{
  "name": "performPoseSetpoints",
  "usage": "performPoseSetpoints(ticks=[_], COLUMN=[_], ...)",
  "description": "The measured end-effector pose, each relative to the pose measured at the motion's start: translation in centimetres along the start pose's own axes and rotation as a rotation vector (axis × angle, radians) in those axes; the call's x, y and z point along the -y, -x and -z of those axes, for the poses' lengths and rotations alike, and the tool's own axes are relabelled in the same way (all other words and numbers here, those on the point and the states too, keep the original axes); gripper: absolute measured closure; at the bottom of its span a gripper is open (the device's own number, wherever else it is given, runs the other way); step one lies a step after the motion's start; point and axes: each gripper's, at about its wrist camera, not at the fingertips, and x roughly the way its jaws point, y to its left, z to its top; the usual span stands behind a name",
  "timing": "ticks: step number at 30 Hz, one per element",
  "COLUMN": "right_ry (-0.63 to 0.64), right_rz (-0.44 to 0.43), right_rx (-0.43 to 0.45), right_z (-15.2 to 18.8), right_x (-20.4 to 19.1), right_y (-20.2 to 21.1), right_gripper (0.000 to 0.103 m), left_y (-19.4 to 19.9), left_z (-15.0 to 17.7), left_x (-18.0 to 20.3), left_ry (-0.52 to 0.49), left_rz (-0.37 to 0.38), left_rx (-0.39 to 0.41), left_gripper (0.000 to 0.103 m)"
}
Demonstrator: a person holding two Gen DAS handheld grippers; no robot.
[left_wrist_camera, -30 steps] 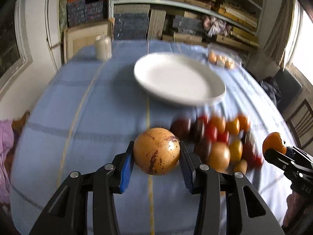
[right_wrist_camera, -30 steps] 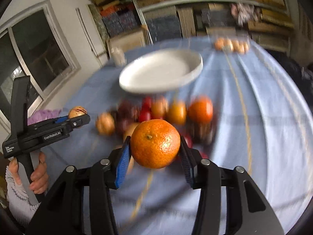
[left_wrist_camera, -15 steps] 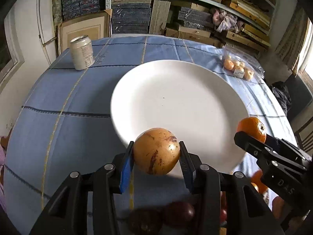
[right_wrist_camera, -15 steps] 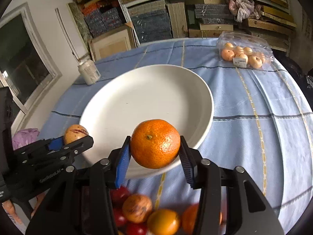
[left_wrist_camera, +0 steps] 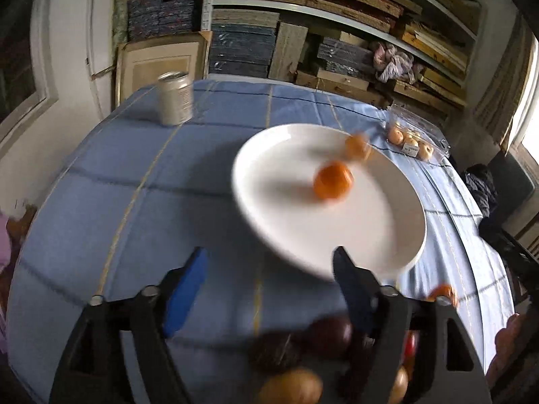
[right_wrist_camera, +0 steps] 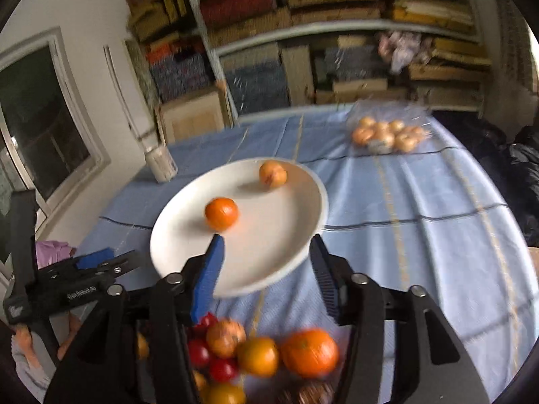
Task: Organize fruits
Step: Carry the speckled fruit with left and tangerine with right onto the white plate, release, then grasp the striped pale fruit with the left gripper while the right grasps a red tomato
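A white plate (left_wrist_camera: 387, 235) (right_wrist_camera: 286, 235) sits on the blue tablecloth. On it lie an orange mandarin (left_wrist_camera: 333, 181) (right_wrist_camera: 221, 213) and a yellow-brown round fruit (left_wrist_camera: 357, 147) (right_wrist_camera: 272, 174). My left gripper (left_wrist_camera: 269, 269) is open and empty, just short of the plate's near rim. My right gripper (right_wrist_camera: 267, 252) is open and empty over the plate's near edge. The left gripper also shows at the left of the right wrist view (right_wrist_camera: 101, 262). A pile of mixed fruit (right_wrist_camera: 262, 357) (left_wrist_camera: 320, 343) lies below both grippers.
A drink can (left_wrist_camera: 175, 98) (right_wrist_camera: 161, 164) stands at the far left of the table. A clear pack of small fruit (left_wrist_camera: 415, 141) (right_wrist_camera: 387, 134) lies at the far right. Shelves of stacked goods stand behind the table.
Both grippers have opened and let go of their fruit onto the plate. Both have drawn back toward the fruit pile.
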Motion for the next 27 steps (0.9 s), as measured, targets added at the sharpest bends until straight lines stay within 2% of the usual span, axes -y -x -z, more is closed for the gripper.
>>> performPoseSetpoints(ticks=[1, 5, 9, 11, 14, 20, 27], right_ry=[-0.007, -0.028, -0.035, -0.024, -0.007, 0.036, -0.019], right_rz=[0.006, 0.0, -0.035, -0.04, -0.059, -0.05, -0.059], right_rx=[0.021, 0.063, 0.014, 0.008, 0.006, -0.02, -0.068], right_z=[0.9, 5.6, 9.8, 11.0, 12.2, 12.9, 13.0], right_x=[0.5, 2.0, 2.7, 2.5, 2.4, 1.4, 1.8], right_y=[1.4, 5.7, 7.7, 8.5, 9.6, 9.4, 8.5], right_gripper=[0.038, 0.035, 0.033, 0.029, 0.026, 0.025, 0.025], left_y=[0.6, 2.5, 3.6, 3.9, 3.9, 3.0, 1.9], left_z=[0.9, 5.6, 8.7, 9.6, 10.0, 9.9, 9.3], left_x=[-0.4, -1.2, -0.4, 0.3, 1.3, 1.5, 1.5], left_ry=[0.009, 0.0, -0.052, -0.087, -0.127, -0.126, -0.112], left_rz=[0.0, -0.019, -0.006, -0.001, -0.019, -0.042, -0.065], left_rx=[-0.002, -0.02, -0.027, -0.022, -0.014, -0.032, -0.053], left_gripper=[0.019, 0.019, 0.018, 0.018, 0.018, 0.018, 0.018])
